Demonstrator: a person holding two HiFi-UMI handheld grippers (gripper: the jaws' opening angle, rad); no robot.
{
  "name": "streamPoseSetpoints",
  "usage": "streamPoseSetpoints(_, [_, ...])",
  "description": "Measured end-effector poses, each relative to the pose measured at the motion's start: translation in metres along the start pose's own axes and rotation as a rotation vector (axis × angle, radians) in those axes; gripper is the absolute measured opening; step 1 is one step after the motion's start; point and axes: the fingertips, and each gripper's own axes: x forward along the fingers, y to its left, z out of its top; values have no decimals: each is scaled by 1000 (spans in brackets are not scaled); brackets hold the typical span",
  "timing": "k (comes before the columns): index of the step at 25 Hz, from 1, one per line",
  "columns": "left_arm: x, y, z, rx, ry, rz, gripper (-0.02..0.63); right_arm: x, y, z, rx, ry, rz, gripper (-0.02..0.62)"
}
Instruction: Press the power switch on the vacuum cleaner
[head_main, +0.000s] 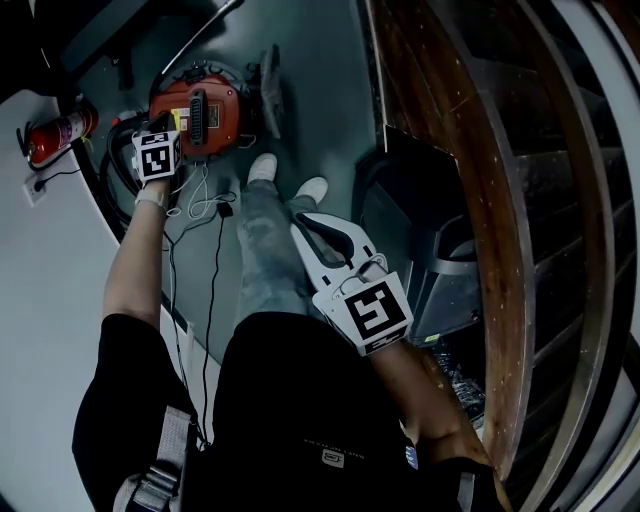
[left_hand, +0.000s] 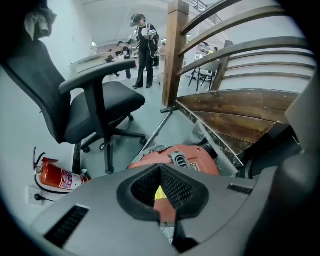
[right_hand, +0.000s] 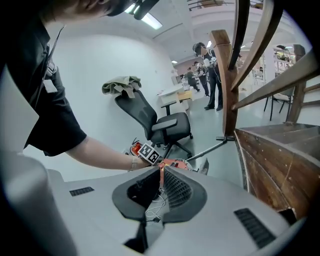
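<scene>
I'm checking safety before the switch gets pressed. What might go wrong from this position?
The left gripper, jaws shut, points at the vacuum cleaner; its switch isn't clearly visible, so it may press the wrong part. Loose cables lie beside the person's shoes: a possible trip.

Head cam down, gripper cams fwd, share vacuum (head_main: 200, 112)

Open floor (head_main: 320, 90) lies between the vacuum cleaner (head_main: 200, 112) and the wooden stairs (head_main: 450, 150). An office chair (left_hand: 95, 105) and a fire extinguisher (head_main: 58, 135) crowd its wall side, and loose cables (head_main: 225, 210) trail over the floor just beside it.
</scene>
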Motion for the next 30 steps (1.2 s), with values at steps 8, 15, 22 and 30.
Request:
streamPoseSetpoints(8, [-61, -62, 58, 105, -95, -75, 14, -62, -5, 22, 2, -104, -77, 38])
streamPoseSetpoints(15, [-130, -136, 123, 177, -205, -166, 14, -122, -13, 40, 11, -211, -150, 38])
streamPoseSetpoints(22, [-206, -210, 179, 262, -305, -279, 14, -180, -27, 48, 36, -318, -239, 38])
streamPoseSetpoints(30, [-297, -282, 217, 346, -411, -371, 14, -243, -37, 48, 68, -434, -319, 38])
